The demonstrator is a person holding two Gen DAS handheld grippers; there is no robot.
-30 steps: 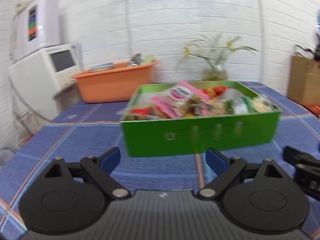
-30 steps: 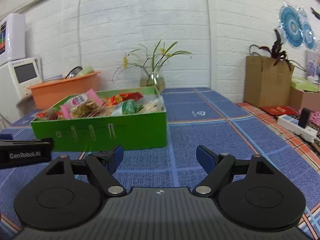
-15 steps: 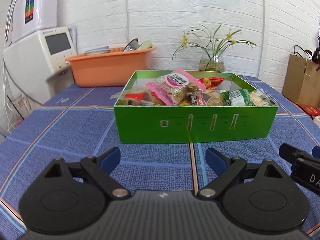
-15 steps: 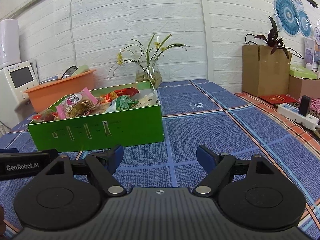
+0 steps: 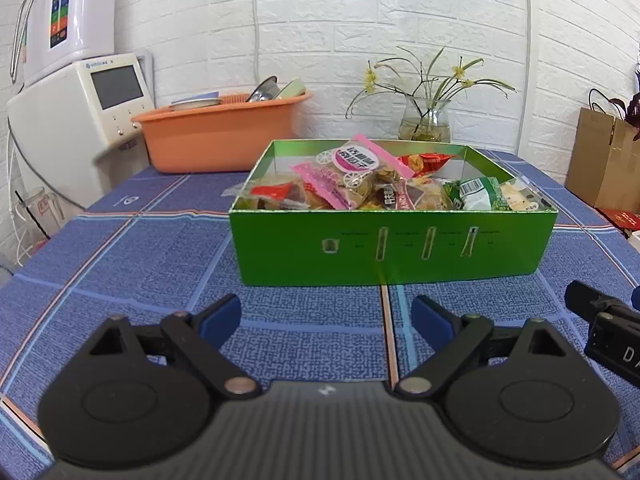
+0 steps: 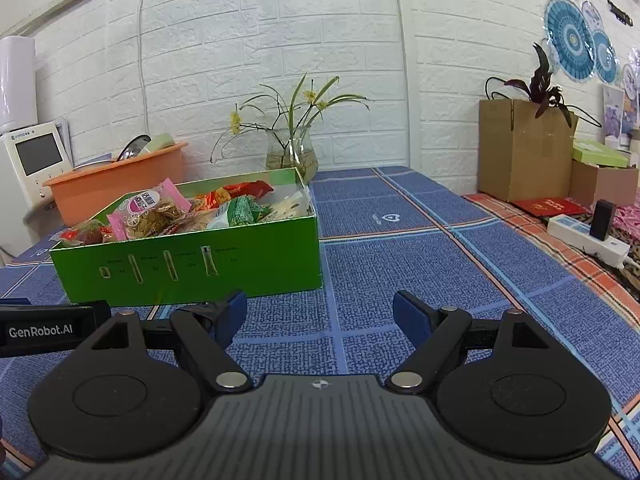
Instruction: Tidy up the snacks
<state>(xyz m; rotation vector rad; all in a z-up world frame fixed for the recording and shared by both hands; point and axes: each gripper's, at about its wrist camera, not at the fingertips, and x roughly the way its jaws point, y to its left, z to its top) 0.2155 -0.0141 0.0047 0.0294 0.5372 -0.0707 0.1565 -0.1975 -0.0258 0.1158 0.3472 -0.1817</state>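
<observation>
A green box [image 5: 392, 252] full of snack packets stands on the blue patterned tablecloth [image 5: 140, 264]; it also shows at the left of the right wrist view [image 6: 192, 264]. A pink-edged packet [image 5: 352, 168] lies on top of the pile, with a red packet [image 5: 424, 160] behind and a green packet [image 5: 476, 196] at the right. My left gripper [image 5: 326, 318] is open and empty, a short way in front of the box. My right gripper [image 6: 320, 316] is open and empty, in front of the box's right corner.
An orange tub [image 5: 220, 136] with dishes stands behind the box at the left, next to a white appliance [image 5: 80, 116]. A glass vase with flowers [image 6: 292, 152] stands at the wall. A cardboard box with a plant [image 6: 524, 148] and a power strip [image 6: 588, 236] are at the right.
Both views have steadied and the box sits slightly closer and more centred in the left wrist view. Both grippers stay open and empty.
</observation>
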